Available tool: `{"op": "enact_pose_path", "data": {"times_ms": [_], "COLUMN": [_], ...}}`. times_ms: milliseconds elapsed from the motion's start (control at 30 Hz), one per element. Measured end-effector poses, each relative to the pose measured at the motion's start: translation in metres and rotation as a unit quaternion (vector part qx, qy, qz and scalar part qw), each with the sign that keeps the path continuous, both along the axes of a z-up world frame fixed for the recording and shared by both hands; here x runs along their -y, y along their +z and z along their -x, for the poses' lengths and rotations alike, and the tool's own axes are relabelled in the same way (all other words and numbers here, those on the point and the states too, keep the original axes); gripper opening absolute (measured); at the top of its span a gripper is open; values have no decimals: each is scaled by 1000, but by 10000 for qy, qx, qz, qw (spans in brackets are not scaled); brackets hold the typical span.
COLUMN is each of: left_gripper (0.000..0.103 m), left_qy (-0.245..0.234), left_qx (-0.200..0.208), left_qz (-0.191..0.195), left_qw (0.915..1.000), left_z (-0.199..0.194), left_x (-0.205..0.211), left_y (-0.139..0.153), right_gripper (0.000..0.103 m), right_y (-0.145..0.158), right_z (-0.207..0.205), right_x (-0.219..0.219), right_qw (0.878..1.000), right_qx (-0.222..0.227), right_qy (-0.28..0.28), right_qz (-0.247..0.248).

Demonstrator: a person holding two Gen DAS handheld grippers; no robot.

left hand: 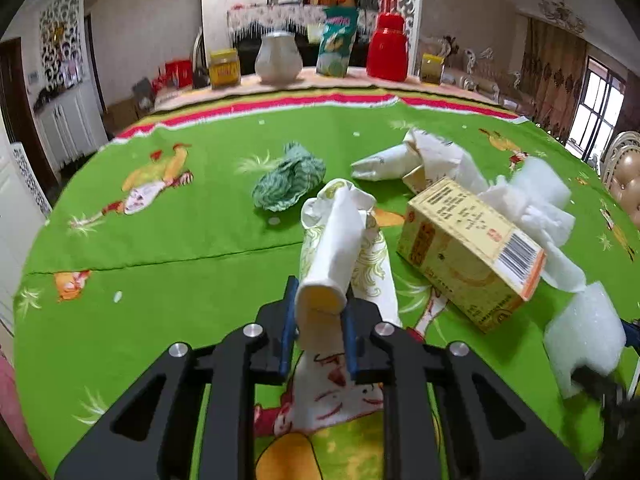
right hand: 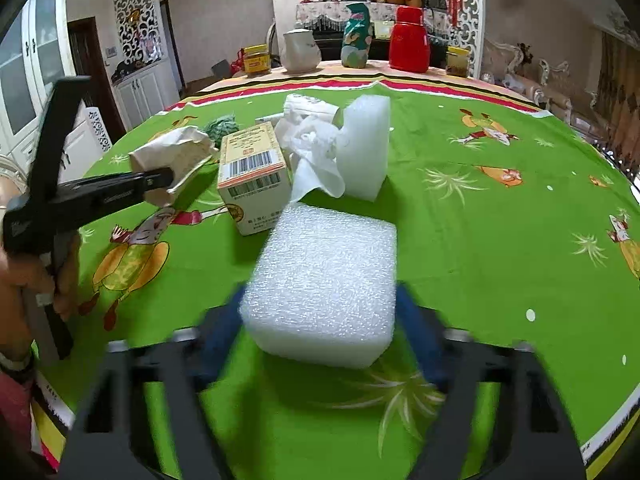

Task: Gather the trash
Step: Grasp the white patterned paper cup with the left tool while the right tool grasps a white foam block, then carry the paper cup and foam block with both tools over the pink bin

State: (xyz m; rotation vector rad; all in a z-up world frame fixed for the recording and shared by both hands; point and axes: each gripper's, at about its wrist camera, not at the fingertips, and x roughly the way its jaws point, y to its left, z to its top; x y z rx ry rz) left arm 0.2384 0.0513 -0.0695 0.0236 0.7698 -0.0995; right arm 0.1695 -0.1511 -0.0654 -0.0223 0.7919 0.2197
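Trash mostly remains: my left gripper (left hand: 320,316) pinches crumpled paper (left hand: 336,240) at frame centre, my right gripper (right hand: 320,320) straddles the foam block (right hand: 324,280), grip uncertain; carton (left hand: 468,256), green wad (left hand: 288,180), tissue (left hand: 536,216) left.

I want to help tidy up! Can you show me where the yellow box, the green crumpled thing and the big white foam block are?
yellow box (left hand: 468,256): left wrist view, on its long printed side.
green crumpled wrapper (left hand: 289,178): left wrist view, on its middle.
white foam block (right hand: 324,276): right wrist view, on its top face.
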Motion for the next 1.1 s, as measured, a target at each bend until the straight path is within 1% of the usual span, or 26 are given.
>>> {"op": "enact_pose_path", "data": {"times_ms": [167, 433, 533, 800, 1100], "left_gripper": [19, 19, 19, 19, 19], "left_qy": [0, -55, -37, 17, -7], "left_qx": [136, 520, 611, 777, 896], "left_qz": [38, 122, 107, 120, -22], "left_qw": [9999, 9986, 9981, 9969, 9960], "left_z": [19, 77, 97, 138, 174], "left_x": [0, -2, -4, -9, -7], "left_y": [8, 29, 31, 33, 29], "right_gripper": [61, 61, 61, 61, 61], "right_y": [4, 7, 10, 24, 18], "right_z": [6, 7, 13, 40, 66], "right_x": [0, 6, 4, -4, -14], "right_qw": [9998, 9995, 9993, 9983, 9973], "right_qx": [194, 280, 368, 521, 511], "right_qy": [-23, -72, -66, 96, 198], "right_qz": [12, -114, -65, -226, -480]}}
